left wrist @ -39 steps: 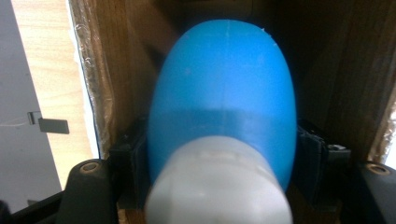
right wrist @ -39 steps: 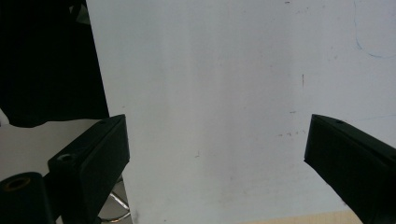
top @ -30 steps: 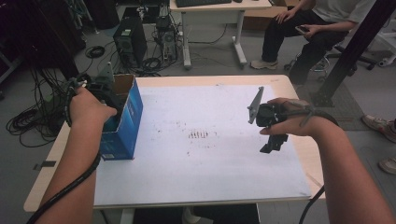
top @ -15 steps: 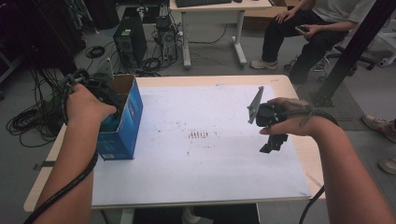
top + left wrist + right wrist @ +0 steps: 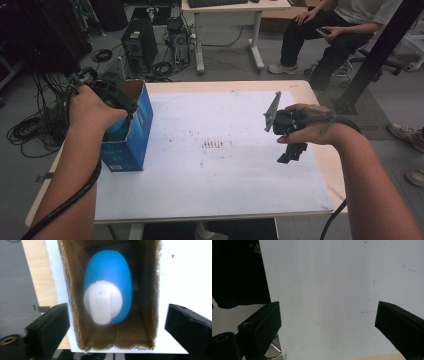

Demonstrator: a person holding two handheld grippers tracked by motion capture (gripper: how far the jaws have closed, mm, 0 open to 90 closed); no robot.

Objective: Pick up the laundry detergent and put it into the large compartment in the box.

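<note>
A blue cardboard box [image 5: 131, 131] stands open-topped at the left edge of the white table [image 5: 225, 175]. Inside the box [image 5: 75, 290] lies a blue egg-shaped object with a white end [image 5: 107, 287]. My left gripper [image 5: 107, 92] hangs over the box's open top, its jaws wide apart on either side of the box walls; in the left gripper view the left gripper [image 5: 117, 330] is open and holds nothing. My right gripper [image 5: 290, 140] hovers over the right part of the table; the right gripper [image 5: 327, 327] stands open above bare white surface.
Small dark marks [image 5: 214, 145] dot the table's middle. Behind the table are a computer tower [image 5: 135, 42], cables on the floor [image 5: 30, 127], another desk [image 5: 230, 10] and a seated person [image 5: 340, 30]. A black pole [image 5: 380, 50] rises at the right.
</note>
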